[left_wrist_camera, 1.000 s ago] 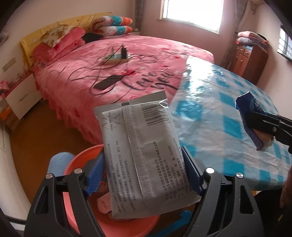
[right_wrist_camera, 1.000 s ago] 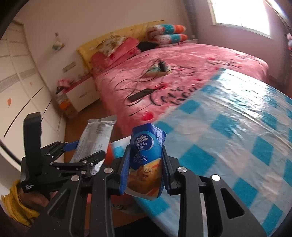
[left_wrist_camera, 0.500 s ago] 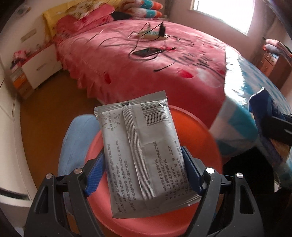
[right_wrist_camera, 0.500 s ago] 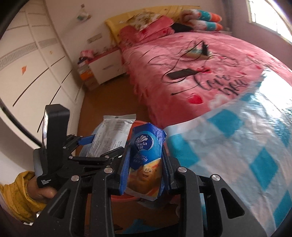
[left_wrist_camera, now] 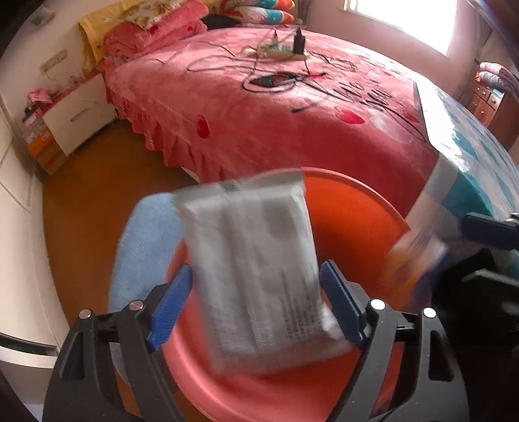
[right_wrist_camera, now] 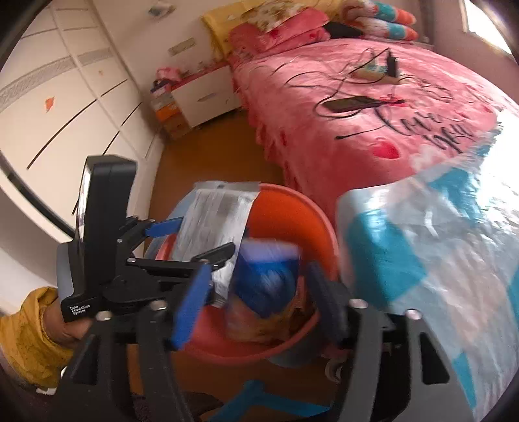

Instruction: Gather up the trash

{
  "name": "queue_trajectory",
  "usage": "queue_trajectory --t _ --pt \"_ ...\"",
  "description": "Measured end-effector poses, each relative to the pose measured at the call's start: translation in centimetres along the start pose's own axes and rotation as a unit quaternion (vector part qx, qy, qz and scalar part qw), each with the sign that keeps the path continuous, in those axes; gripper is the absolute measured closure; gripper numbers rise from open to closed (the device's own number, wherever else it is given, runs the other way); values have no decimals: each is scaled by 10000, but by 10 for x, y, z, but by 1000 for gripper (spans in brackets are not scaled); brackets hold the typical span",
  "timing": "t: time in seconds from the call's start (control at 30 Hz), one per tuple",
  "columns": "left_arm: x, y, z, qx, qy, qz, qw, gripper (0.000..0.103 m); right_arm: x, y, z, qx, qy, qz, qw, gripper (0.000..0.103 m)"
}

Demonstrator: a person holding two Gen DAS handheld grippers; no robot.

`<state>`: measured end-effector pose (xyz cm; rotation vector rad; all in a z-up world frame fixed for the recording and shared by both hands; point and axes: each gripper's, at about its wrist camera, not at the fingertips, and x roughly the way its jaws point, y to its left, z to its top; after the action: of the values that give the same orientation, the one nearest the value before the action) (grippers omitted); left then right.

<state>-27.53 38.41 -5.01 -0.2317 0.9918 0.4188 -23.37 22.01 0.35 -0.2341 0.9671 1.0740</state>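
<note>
Over the red basin, the left gripper stands wide, its light, limp grey packet blurred between the jaws. The right gripper too is spread around a soft blue wrapper; both look weightless, easiest pinched flat

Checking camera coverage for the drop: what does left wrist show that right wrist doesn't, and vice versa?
Left wrist only: the window and the wooden dresser at far right.

Right wrist only: the white wardrobe, the person's left hand in a yellow sleeve on the left claw's handle, and the blue snack bag sharply enough to see its colour, loose between the open right claw fingers.

Both: the grey packet blurred between the open left claw fingers, the orange basin below, the pink bed, the nightstand and the checked tablecloth.
</note>
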Motion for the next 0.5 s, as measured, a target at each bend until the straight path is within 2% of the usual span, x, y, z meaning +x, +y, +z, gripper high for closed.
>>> queue_trajectory --t 0.03,0.17,0.23,0.5 --pt "-2 0 1 8 -59 16 10000 19 -7 -2 0 19 -128 -34 9999 27" --pt "-12 0 9 46 -273 43 9996 17 -32 -12 5 127 -465 -244 9985 21" --pt "-18 -1 14 67 -392 63 9992 16 -43 -18 5 176 -608 -389 9972 14" --pt "-37 -18 30 154 -738 -14 9972 10 -77 -43 0 420 -1035 -931 9894 14"
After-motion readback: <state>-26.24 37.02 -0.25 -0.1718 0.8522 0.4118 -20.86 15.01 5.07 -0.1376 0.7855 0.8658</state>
